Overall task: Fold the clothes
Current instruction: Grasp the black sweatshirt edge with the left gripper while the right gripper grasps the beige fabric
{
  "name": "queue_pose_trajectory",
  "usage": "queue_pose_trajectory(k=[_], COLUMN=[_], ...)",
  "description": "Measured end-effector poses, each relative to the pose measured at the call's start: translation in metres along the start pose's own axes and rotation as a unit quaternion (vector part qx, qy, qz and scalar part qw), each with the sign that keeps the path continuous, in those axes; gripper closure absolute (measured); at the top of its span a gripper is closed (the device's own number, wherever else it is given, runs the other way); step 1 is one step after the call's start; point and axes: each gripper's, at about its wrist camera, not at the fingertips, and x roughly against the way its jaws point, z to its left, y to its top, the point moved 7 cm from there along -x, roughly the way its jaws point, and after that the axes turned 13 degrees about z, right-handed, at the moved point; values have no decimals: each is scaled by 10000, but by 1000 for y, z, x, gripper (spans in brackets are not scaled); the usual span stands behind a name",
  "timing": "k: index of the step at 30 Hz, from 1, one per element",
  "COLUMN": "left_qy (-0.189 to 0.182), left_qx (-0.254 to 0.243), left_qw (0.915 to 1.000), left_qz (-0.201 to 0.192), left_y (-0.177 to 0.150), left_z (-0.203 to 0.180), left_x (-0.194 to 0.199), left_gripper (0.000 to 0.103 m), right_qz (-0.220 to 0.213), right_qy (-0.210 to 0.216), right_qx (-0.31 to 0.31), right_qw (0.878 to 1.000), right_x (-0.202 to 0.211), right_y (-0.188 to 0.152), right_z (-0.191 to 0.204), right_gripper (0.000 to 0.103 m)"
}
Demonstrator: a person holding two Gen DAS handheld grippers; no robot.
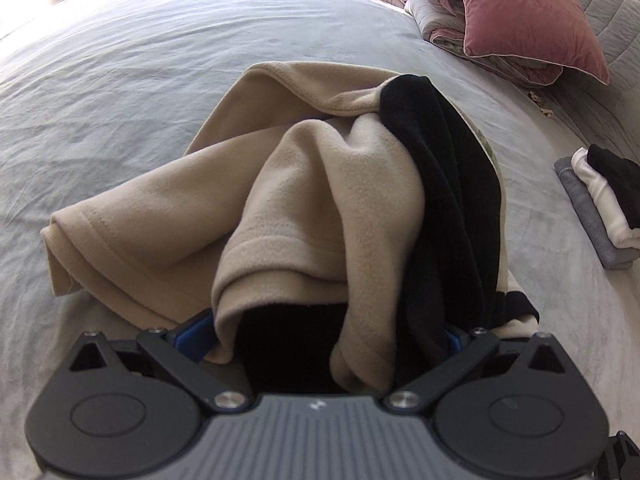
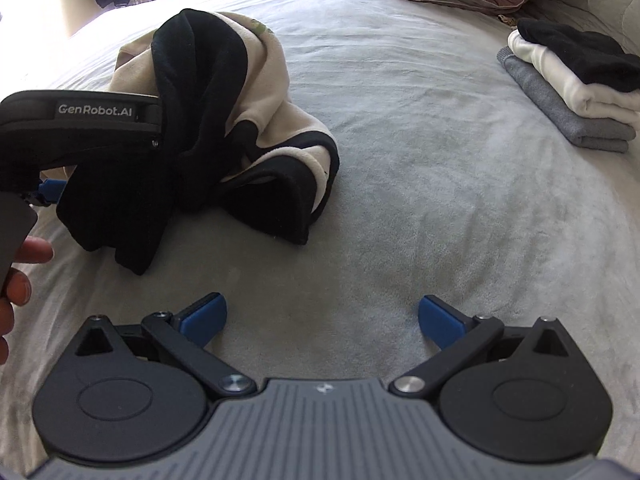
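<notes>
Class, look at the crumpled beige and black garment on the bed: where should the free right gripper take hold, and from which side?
Probably the black folded flap lying nearest the right gripper. Its edge rests low on the bed, clear of the left gripper, so come in from the right, low.

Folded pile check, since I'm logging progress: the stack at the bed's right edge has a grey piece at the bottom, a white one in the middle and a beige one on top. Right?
Not quite. The top piece of the folded stack is black, not beige; the right wrist view shows it clearly. Grey at the bottom and white in the middle are correct. The beige is the crumpled beige-and-black garment on the bed.
</notes>
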Motion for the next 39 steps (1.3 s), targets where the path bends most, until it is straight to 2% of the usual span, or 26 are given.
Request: queue_pose_trajectory(k=[5, 9, 11, 14, 18, 22, 26, 28, 29, 30, 39], left_qy=[-60, 11, -31, -146, -338, -584, -700, -650, -597, -564, -872], left_qx=[299, 234, 102, -142, -339, -321, -400, -478, -526, -563, -680], left_qw=[9995, 9989, 9981, 9961, 9943, 9919, 9902, 9905, 9909, 9910, 9849], left_qz=[0, -398, -604, -855, -955, -1077, -1143, -1117, -1088, -1076, -1332], left_y=[1, -2, -2, -1, -1, -3, -7, -11, -13, -16, -52], left_z=[6, 4, 0, -8, -15, -18, -21, -20, -20, -19, -20], left_x=[10, 28, 36, 44, 45, 46, 48, 47, 46, 46, 73], left_gripper=[0, 2, 5, 11, 25, 36, 47, 60, 78, 83, 88], right_qz=[-127, 104, 79, -344, -758, -690, -647, -717, -753, -789, -743], right_qy=[-55, 55, 179, 165, 81, 717, 1377, 1543, 1607, 1670, 2357], right_qx=[164, 409, 419, 462, 431, -46, -413, -470, -484, -483, -657], right_qw=[9998, 9991, 9989, 9982, 9962, 9950, 9875, 9843, 9829, 9816, 9667], right_x=[1, 4, 11, 31, 49, 51, 56, 62, 64, 65, 66], right_y=[-4, 0, 1, 2, 5, 10, 10, 9, 9, 10, 15], right_z=[1, 0, -4, -12, -28, -49, -57, -58, -58, -57, -44], right_gripper=[0, 0, 0, 0, 0, 0, 1, 1, 1, 2, 24])
